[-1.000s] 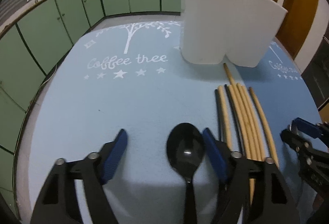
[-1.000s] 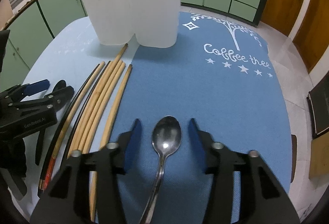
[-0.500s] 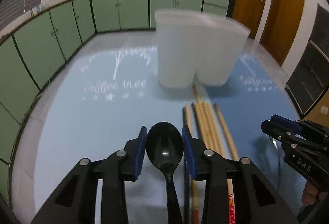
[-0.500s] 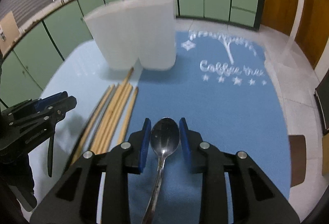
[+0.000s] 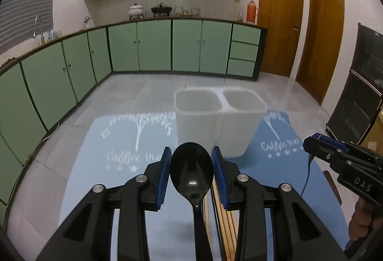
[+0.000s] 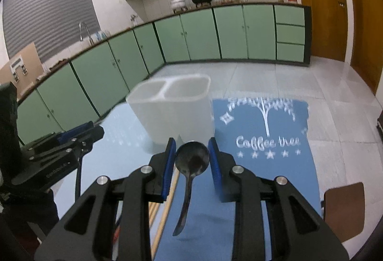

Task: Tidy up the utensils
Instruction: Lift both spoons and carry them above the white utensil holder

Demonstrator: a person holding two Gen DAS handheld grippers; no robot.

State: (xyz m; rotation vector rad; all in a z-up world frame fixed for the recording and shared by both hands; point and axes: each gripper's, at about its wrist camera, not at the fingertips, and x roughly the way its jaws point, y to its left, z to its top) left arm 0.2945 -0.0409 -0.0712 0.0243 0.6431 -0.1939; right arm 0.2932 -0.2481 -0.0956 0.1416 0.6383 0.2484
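"Coffee tree" mat [image 6: 275, 165] — left gripper [image 5: 191, 172] clamped round black spoon [image 5: 191, 170], right gripper [image 6: 192, 160] round steel spoon [image 6: 191, 160].

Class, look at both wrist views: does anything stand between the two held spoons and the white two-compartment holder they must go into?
Nothing visible does. The black spoon in the left gripper and the metal spoon in the right gripper face the white holder across bare blue mat. Both compartments look empty. The chopsticks lie below.

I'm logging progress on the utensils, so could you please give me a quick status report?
Left claw shut on black spoon. Right claw shut on metal spoon. White two-compartment holder ahead, nothing in the way.
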